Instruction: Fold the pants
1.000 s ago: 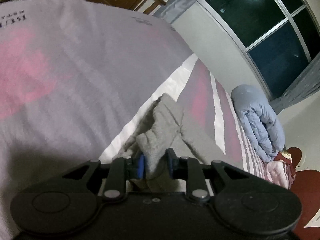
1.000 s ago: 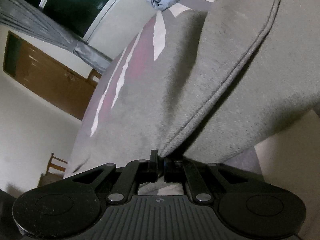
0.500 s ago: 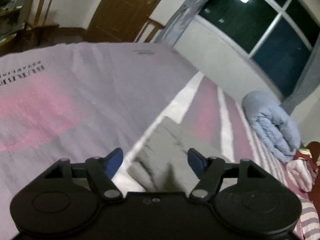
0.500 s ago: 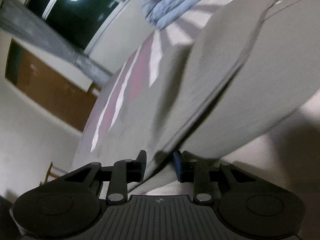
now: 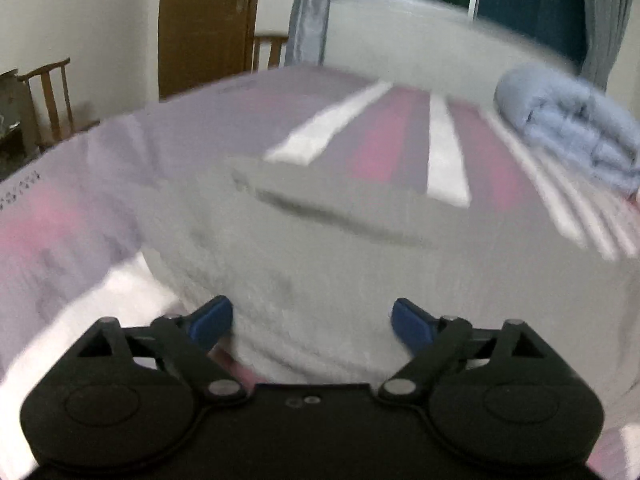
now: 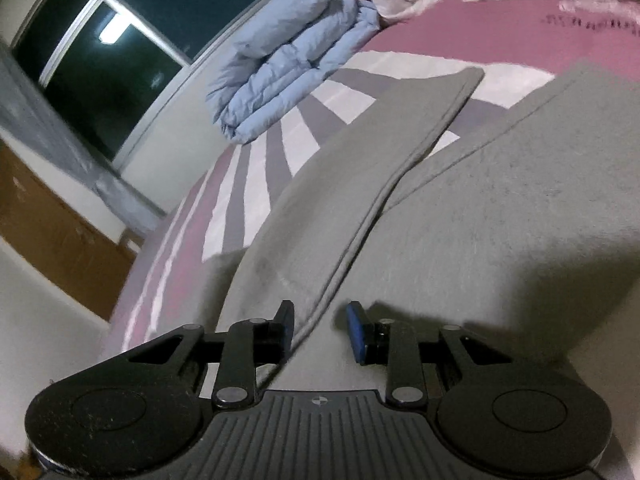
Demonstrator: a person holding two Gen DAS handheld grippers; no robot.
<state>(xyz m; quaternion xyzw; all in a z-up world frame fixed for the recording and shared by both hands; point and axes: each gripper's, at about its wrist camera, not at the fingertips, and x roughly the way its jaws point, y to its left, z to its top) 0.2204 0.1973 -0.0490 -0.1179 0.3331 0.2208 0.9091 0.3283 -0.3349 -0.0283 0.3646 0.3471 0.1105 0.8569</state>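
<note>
The grey pants (image 5: 360, 248) lie flat on the pink, grey and white striped bed sheet (image 5: 120, 152), blurred in the left wrist view. My left gripper (image 5: 312, 320) hovers over their near end. Its blue-padded jaws are opening wide and touch no cloth. In the right wrist view the pants (image 6: 480, 220) fill the middle, and one layer lies folded over the other with a stitched edge (image 6: 380, 200). That edge runs down between the fingers of my right gripper (image 6: 320, 328), which stands partly open with its pads clear of the fabric.
A rolled light-blue duvet (image 5: 568, 120) lies at the far side of the bed, also seen as the duvet (image 6: 288, 68) under the dark window (image 6: 120, 20). A wooden chair (image 5: 48, 96) and a brown door (image 5: 204, 20) stand beyond the bed's edge.
Both grippers let go of the grey pants and opened. Both drew back, and the pants dropped flat onto the bed. The left gripper rolled towards level.
</note>
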